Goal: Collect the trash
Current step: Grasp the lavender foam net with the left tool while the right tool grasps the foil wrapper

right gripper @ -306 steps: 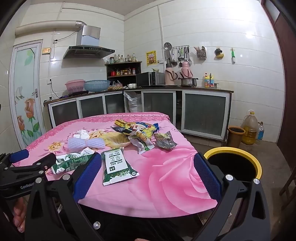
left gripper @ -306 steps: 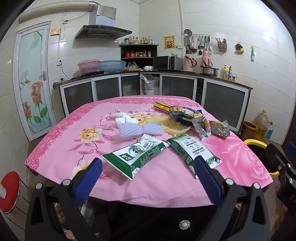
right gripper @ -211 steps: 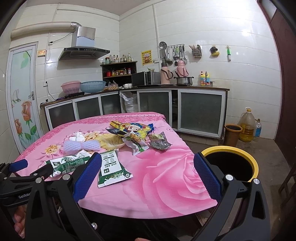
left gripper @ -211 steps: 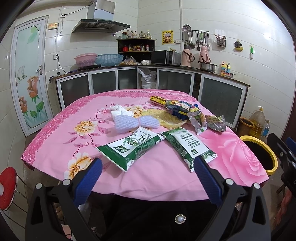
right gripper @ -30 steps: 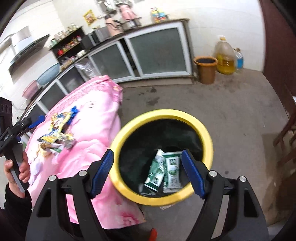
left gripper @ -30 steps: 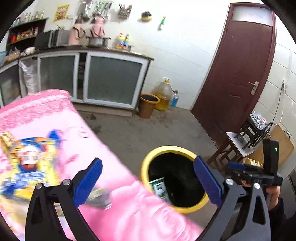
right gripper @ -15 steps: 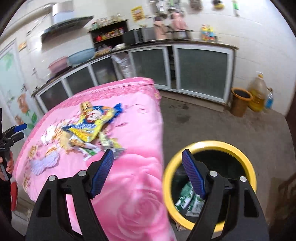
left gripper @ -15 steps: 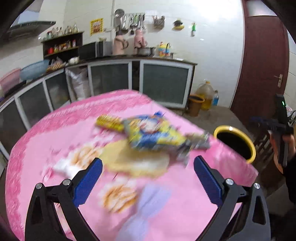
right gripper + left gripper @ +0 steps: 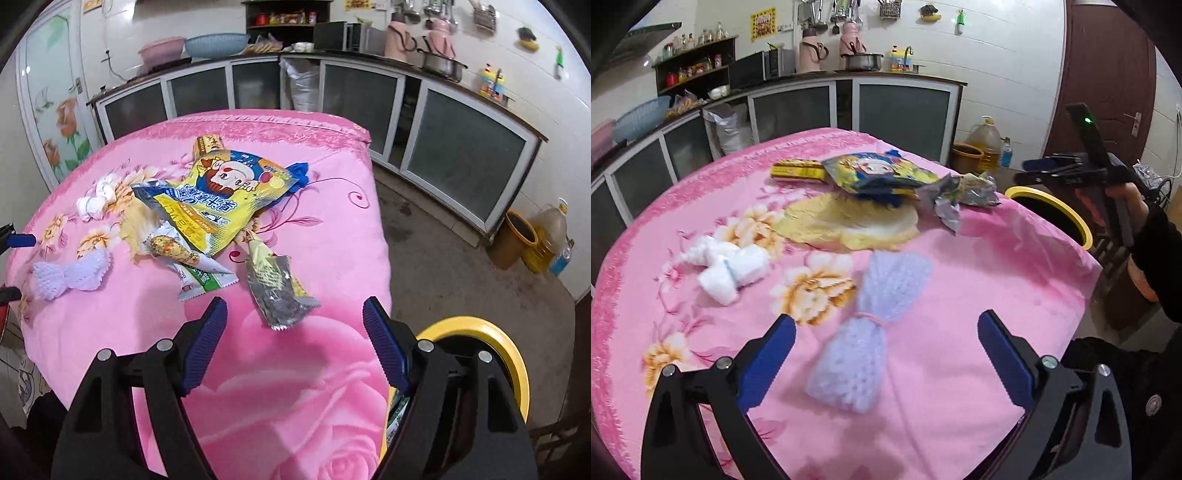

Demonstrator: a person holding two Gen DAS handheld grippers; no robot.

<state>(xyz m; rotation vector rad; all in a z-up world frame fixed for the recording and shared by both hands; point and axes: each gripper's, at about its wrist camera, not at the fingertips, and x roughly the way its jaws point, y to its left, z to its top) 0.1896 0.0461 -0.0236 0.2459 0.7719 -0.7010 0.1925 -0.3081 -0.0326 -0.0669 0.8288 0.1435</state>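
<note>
Hovering over the pink tablecloth [image 9: 960, 288], the left gripper [image 9: 886, 354] has its jaws spread wide and empty, with one lilac foam net [image 9: 871, 332] lying right between the blue fingers [image 9: 764, 362]. Ahead and left of those jaws sits one cluster of white foam pieces [image 9: 727, 264]. Farther ahead lies one yellow flat wrapper [image 9: 849, 221], then one big yellow cartoon bag [image 9: 882, 173] partly on top of it, one yellow stick pack [image 9: 798, 171] at the bag's left, and two crumpled silver wrappers [image 9: 960, 195] to the right near the table edge. Beyond that edge, ahead and right, stands one yellow-rimmed bin [image 9: 1067, 214].

Over on the other side, the right gripper [image 9: 295, 343] is also spread and holding nothing. Just ahead of its jaws lies a silver wrapper [image 9: 277, 291], with a second green-and-white wrapper [image 9: 192, 266] ahead and left, touching the cartoon bag [image 9: 225, 192] beyond. The foam net [image 9: 70, 275] sits well off to the left, the foam pieces [image 9: 96, 199] farther back. The bin [image 9: 491, 343] is just right of the jaws, largely hidden behind the right finger; a bit of green packet [image 9: 397, 415] shows inside it. Counting loose pieces on the cloth: seven groups in all. Cabinets [image 9: 461, 155] line the far wall, and an oil jug [image 9: 546, 236] stands on the floor.
</note>
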